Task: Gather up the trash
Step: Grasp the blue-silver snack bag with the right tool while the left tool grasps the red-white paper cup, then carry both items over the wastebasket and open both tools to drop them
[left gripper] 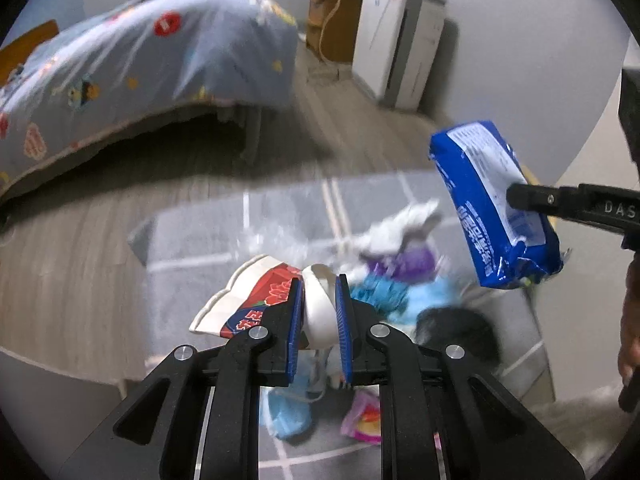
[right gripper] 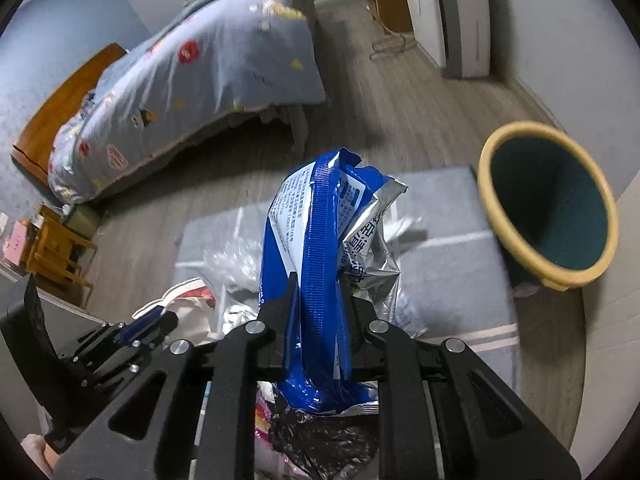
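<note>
Bedroom rug [right gripper: 448,264]; bin [right gripper: 548,204] empty; right tool [right gripper: 320,300] clamps blue wrapper [right gripper: 316,240], left tool [left gripper: 319,304] clamps crushed cup [left gripper: 316,312].

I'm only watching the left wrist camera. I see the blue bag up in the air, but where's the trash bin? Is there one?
Observer: Yes. The right wrist view shows a bin with a yellow rim and dark green inside, standing by the grey rug, right of the blue bag.
Operator: Is anything in the bin?
Observer: What shows of its inside looks empty; the very bottom is hidden.
Operator: Is the bag just blue?
Observer: No. From the right wrist its torn-open end shows a silver lining.
Operator: Is the right claw holding it tight?
Observer: The right claw is shut on the bag's ridged seam.
</note>
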The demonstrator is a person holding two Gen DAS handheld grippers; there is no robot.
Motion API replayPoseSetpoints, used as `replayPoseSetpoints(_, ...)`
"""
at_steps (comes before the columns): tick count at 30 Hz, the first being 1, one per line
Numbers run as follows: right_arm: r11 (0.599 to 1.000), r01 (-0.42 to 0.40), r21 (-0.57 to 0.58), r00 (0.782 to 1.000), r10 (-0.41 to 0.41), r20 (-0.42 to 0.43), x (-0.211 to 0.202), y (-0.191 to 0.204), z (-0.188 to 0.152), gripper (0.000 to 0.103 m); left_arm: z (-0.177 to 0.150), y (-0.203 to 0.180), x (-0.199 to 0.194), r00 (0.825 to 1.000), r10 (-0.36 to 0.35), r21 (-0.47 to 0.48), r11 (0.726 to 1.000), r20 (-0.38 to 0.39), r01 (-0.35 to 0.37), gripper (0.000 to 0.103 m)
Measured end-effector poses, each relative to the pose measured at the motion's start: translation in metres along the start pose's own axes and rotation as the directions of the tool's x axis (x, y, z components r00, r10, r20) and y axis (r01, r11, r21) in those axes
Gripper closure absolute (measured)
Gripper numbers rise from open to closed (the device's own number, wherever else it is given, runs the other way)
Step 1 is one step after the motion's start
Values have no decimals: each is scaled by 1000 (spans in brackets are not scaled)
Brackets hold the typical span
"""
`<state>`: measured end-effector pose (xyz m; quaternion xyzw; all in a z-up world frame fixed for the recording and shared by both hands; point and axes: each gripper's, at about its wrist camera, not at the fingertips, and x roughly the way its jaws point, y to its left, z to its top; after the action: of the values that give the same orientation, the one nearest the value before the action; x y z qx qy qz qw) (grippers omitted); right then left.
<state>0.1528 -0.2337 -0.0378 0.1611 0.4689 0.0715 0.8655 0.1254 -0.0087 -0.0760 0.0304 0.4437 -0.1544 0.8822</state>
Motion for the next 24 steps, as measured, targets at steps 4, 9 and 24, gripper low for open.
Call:
replayPoseSetpoints(4, 1000, 26, 8, 998, -26, 65, -32, -29, 26, 87, 31, -19, -28, 997, -26, 26, 999, 77, 24, 86)
replayPoseSetpoints(9, 989, 120, 87, 982, -132, 138, -54, -99, 52, 87, 78, -73, -28, 989, -71, 139, 989, 131, 52, 86)
replayPoseSetpoints(24, 922, 255, 292, 961, -276, 31, -8, -269, 53, 86, 121, -255, 122, 951, -307, 307, 903, -27, 300, 85)
